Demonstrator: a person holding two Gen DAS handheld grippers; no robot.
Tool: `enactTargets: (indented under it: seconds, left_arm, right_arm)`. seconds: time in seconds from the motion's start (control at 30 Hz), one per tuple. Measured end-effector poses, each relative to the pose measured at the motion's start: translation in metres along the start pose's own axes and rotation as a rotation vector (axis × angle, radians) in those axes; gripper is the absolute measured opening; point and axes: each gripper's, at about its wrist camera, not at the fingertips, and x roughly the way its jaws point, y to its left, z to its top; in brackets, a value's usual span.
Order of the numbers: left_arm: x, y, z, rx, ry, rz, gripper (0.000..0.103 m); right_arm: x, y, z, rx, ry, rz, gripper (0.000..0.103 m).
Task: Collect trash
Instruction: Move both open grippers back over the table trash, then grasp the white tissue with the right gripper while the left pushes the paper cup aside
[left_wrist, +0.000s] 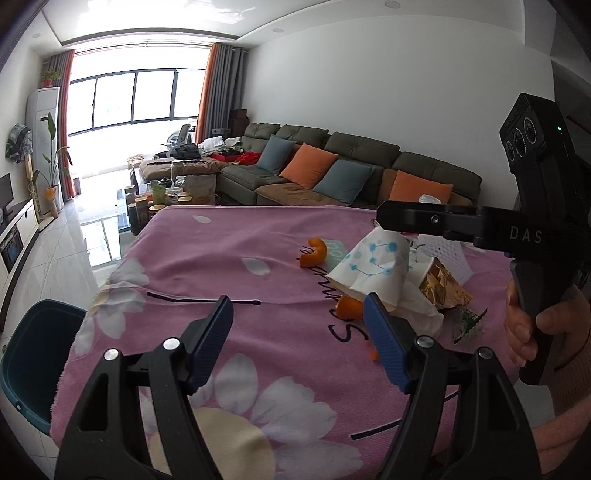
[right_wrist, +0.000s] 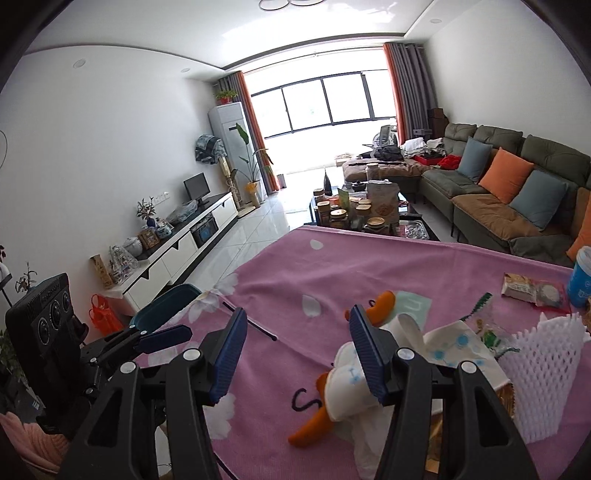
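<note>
Both claws hang empty over the pink cloth: the left gripper (left_wrist: 297, 334) stands wide apart with nothing between its pads, and so does the right gripper (right_wrist: 297, 352). The step in hand looks like choosing the next piece. Just beyond lies the heap: a crushed paper cup (left_wrist: 373, 269) on its side, mouth toward the viewer and long axis running away rightward, among orange peel (right_wrist: 308, 430). The bin (left_wrist: 33, 354) waits off the left edge, so the next move needs a reach and a firm pinch on the cup

Two black hand-held grippers with blue ribbed pads

The left gripper (left_wrist: 299, 332) and right gripper (right_wrist: 297, 349) have black arms with silver screws behind the fingers; the right one's body is lettered "DAS" and carries a lensed camera box (left_wrist: 532, 129).
</note>
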Motion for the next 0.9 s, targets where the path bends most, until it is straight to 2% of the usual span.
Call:
enactTargets:
  seconds: [0.27, 0.43, 0.57, 0.8, 0.9]
  left_arm:
    - [0.030, -0.033, 0.002, 0.068, 0.053, -0.073, 0.072]
    - [0.050, -0.051, 0.006, 0.104, 0.088, -0.095, 0.072]
    - [0.069, -0.062, 0.009, 0.149, 0.139, -0.091, 0.072]
    - [0.098, -0.068, 0.015, 0.163, 0.204, -0.091, 0.068]
    - [0.110, -0.069, 0.017, 0.155, 0.238, -0.104, 0.059]
  right_arm:
    - [-0.030, -0.063, -0.034, 0.110, -0.002, -0.131, 0.055]
    - [-0.040, -0.093, -0.051, 0.163, 0.008, -0.173, 0.055]
    - [-0.035, -0.106, -0.056, 0.198, 0.028, -0.175, 0.055]
    - [-0.027, -0.118, -0.067, 0.233, 0.055, -0.153, 0.055]
    - [-0.025, -0.118, -0.070, 0.233, 0.059, -0.139, 0.055]
